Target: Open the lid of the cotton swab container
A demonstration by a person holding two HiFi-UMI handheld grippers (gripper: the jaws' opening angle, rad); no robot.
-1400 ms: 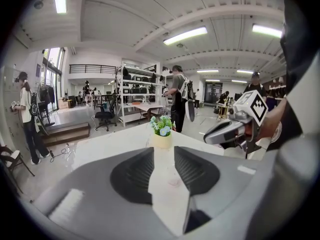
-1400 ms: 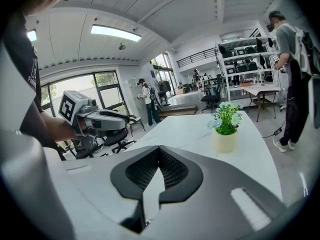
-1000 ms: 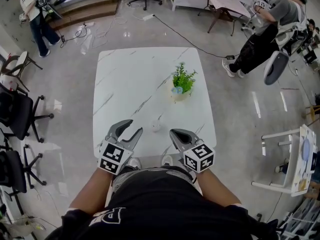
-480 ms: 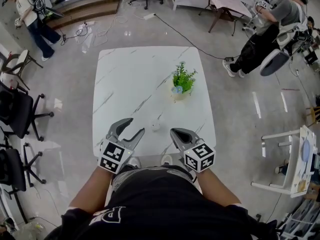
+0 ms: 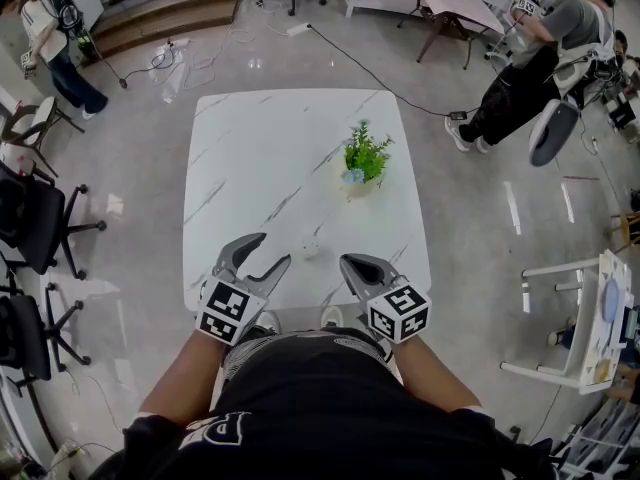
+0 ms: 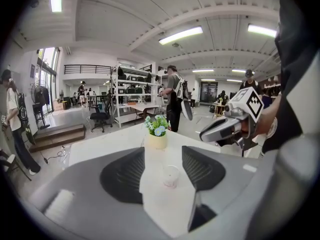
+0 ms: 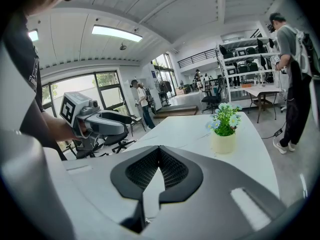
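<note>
Wider apart than a second ago stand the jaws of our left gripper [image 5: 270, 249]; they have just been opening, and nothing is pressed between their pads. Across the room, the standing person [image 5: 45, 30] at 10 o'clock has drifted nearer the picture's left edge. Both our hands have kept their places.

We hold the two grippers low over the near edge of the white marble table [image 5: 270, 148]. The cotton swab container [image 5: 309, 250] stands upright on that table at 12 o'clock from us, between the two grippers and touching neither. In the left gripper view it shows through the gap between the open jaws, just ahead of their tips (a small pale cup, too small for us to tell lid from body). The left gripper lies at its 8 o'clock.

Our right gripper [image 5: 348, 263] sits at the container's 4 o'clock. Its jaws are closed, the ribbed pads meeting tip to tip with nothing held.

At the container's 1 o'clock, well apart from it, a potted plant [image 5: 366, 160] stands upright. A seated person [image 5: 540, 53] is at 2 o'clock beyond the table, and black office chairs [image 5: 35, 230] stand at 9 o'clock.
</note>
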